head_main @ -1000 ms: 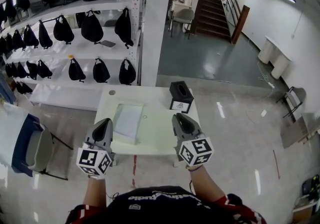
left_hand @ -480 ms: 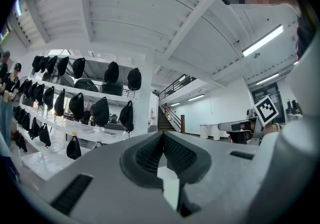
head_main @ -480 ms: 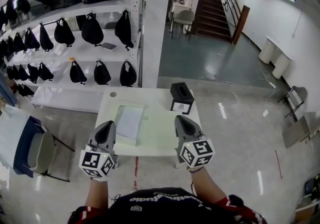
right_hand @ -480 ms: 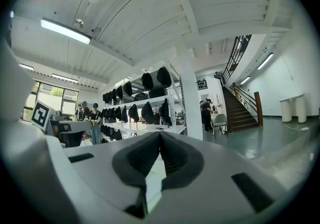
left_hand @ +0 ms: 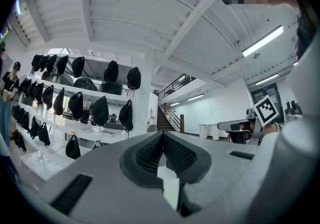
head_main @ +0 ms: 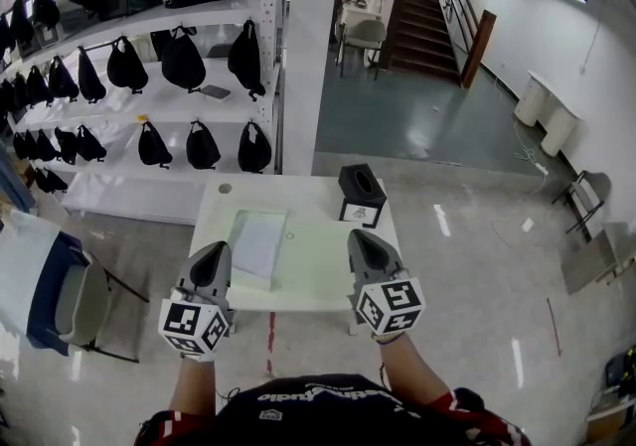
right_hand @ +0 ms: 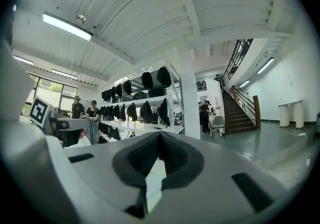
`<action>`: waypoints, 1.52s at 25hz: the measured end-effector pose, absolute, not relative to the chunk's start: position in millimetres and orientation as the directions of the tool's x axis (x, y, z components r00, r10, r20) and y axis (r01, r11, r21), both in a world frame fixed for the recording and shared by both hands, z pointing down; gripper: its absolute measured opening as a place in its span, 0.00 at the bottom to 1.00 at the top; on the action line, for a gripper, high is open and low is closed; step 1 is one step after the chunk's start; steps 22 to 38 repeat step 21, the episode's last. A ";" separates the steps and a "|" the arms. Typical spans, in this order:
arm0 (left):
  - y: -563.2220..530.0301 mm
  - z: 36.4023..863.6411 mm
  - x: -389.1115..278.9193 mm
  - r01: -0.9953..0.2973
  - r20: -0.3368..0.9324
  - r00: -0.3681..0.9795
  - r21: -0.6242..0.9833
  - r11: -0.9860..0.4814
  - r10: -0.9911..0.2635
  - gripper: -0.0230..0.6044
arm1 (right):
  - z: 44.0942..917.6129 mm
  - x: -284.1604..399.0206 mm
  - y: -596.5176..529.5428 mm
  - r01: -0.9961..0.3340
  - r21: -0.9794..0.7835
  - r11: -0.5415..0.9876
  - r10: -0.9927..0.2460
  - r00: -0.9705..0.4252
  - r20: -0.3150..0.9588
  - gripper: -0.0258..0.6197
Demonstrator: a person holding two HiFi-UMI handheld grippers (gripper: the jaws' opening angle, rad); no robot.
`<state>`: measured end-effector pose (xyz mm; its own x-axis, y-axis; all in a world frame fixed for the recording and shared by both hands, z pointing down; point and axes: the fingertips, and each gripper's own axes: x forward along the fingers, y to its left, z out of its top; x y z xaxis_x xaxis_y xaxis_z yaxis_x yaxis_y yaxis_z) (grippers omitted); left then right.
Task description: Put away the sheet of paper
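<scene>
Sheet of paper (head_main: 257, 243) lies flat on the table's (head_main: 318, 280) left half, just beyond the left tongs (head_main: 213, 253), with a black box (head_main: 361, 194) at the table's far right corner. Versus a second ago, the paper is unmoved and the left tongs stay clenched and empty at the table's near left edge; the right tongs (head_main: 363, 238), at the near right edge, have just been closing and are clenched on nothing. Whether the paper sits in a clear sleeve is unreadable, and both tongs cover parts of the table's near edge.
</scene>
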<state>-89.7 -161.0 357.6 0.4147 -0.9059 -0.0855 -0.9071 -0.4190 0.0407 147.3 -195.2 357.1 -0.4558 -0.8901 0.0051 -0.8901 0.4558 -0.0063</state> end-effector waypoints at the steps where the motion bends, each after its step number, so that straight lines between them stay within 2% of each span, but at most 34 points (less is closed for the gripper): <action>1: -161.1 357.8 -89.8 -0.907 -0.085 0.415 0.040 -0.420 -0.906 0.04 | 357.4 147.2 -195.3 -0.891 -0.006 0.455 -0.891 -0.455 0.006 0.04; 38: -169.1 359.1 -86.3 -0.901 -0.092 0.426 0.046 -0.431 -0.900 0.04 | 354.5 150.9 -200.6 -0.897 0.008 0.443 -0.897 -0.443 0.001 0.03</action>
